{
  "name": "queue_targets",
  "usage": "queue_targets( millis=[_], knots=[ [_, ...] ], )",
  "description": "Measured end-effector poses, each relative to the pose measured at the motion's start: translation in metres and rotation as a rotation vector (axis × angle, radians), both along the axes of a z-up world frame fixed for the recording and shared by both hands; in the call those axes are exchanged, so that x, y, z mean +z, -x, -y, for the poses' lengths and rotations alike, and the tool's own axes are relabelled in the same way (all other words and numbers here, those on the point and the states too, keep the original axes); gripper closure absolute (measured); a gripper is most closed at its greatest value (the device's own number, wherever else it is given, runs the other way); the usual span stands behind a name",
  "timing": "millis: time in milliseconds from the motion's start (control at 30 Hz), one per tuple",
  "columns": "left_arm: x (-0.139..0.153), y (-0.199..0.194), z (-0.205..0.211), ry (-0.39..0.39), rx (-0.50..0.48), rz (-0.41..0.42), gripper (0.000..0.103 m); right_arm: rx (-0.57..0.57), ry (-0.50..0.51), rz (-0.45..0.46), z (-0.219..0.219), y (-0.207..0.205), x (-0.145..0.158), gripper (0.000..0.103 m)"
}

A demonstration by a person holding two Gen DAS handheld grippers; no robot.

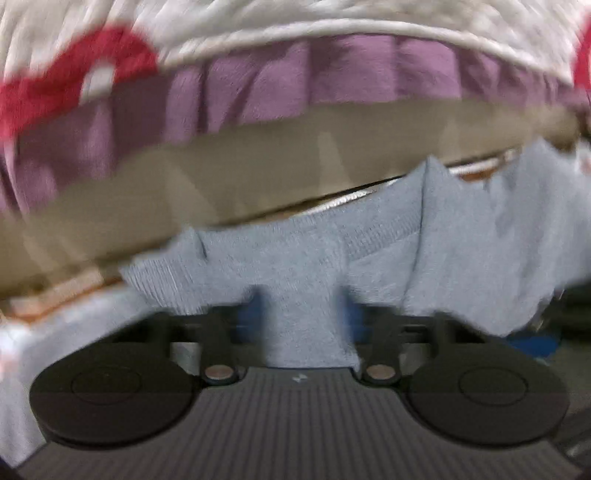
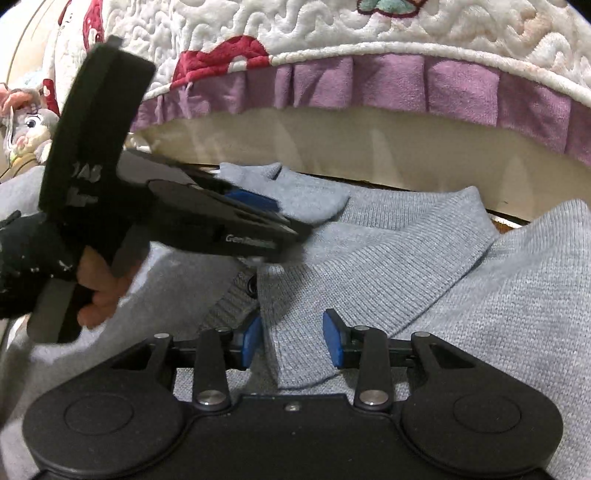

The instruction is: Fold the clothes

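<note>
One quilted bedspread (image 2: 369, 29) with purple frill behind – one grey knit cardigan (image 2: 424, 266); two grippers: left gripper (image 1: 301, 314) pinching its fabric, right gripper (image 2: 291, 339) part-open astride its edge.

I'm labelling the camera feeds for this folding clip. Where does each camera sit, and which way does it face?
Left wrist: on the left gripper, facing down its fingers at the grey-blue sweater, quilted bedspread beyond; only its own fingers show.
Right wrist: on the right gripper, facing the sweater's collar and the bedspread; besides its own fingers, the left gripper and the hand holding it show.
Shared: sweater, bedspread, purple frill.
</note>
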State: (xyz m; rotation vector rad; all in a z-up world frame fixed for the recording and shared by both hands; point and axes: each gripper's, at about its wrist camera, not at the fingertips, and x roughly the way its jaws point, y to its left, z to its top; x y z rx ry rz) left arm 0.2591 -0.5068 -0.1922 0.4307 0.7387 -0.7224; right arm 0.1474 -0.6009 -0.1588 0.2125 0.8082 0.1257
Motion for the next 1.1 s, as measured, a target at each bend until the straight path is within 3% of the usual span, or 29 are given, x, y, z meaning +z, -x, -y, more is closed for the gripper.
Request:
queue_targets(
  millis=[100, 200, 300, 367, 467, 567, 667, 767, 833, 900, 933, 967, 1033, 1100],
  knots=[
    [0.017, 0.003, -0.02, 0.078, 0.051, -0.03, 0.101, 0.01, 0.007, -0.001, 0.0, 0.001, 0.0, 0.062],
    [0.028, 0.005, -0.057, 0.173, 0.178, -0.129, 0.101, 0.012, -0.013, -0.007, 0.003, -0.002, 0.0, 0.062],
    [0.015, 0.007, -0.1, 0.249, 0.325, -0.331, 0.101, 0.006, -0.031, -0.007, 0.007, -0.001, 0.0, 0.062],
    [-0.003, 0.007, -0.115, 0.255, 0.38, -0.447, 0.101, 0.0, -0.017, -0.002, 0.005, 0.002, 0.002, 0.062],
    [-0.003, 0.013, -0.111, 0.24, 0.319, -0.415, 0.101, -0.001, 0.018, 0.006, 0.001, 0.004, 0.003, 0.062],
    [0.006, 0.014, -0.104, 0.227, 0.266, -0.47, 0.101, 0.013, 0.052, 0.013, -0.002, 0.005, 0.003, 0.061],
    [0.011, 0.017, -0.097, 0.145, 0.194, -0.485, 0.101, 0.019, 0.063, 0.013, -0.002, 0.006, 0.004, 0.061],
    [0.017, 0.024, -0.089, -0.015, 0.103, -0.437, 0.098, 0.022, 0.064, 0.014, -0.002, 0.007, 0.004, 0.06],
    [0.029, 0.033, -0.083, -0.107, 0.061, -0.314, 0.094, 0.021, 0.061, 0.012, -0.002, 0.007, 0.005, 0.059],
    [0.045, 0.035, -0.081, -0.092, 0.087, -0.146, 0.092, 0.022, 0.051, 0.011, -0.002, 0.007, 0.005, 0.053],
    [0.053, 0.035, -0.081, -0.053, 0.122, -0.047, 0.092, 0.023, 0.053, 0.012, -0.004, 0.007, 0.004, 0.052],
    [0.057, 0.032, -0.079, -0.014, 0.137, 0.003, 0.091, 0.024, 0.061, 0.012, -0.006, 0.007, 0.004, 0.049],
    [0.06, 0.023, -0.073, 0.057, 0.146, 0.055, 0.088, 0.027, 0.077, 0.013, -0.01, 0.007, 0.004, 0.047],
    [0.049, 0.01, -0.065, 0.08, 0.153, 0.033, 0.08, 0.04, 0.117, 0.018, -0.017, 0.008, 0.004, 0.046]
  ],
)
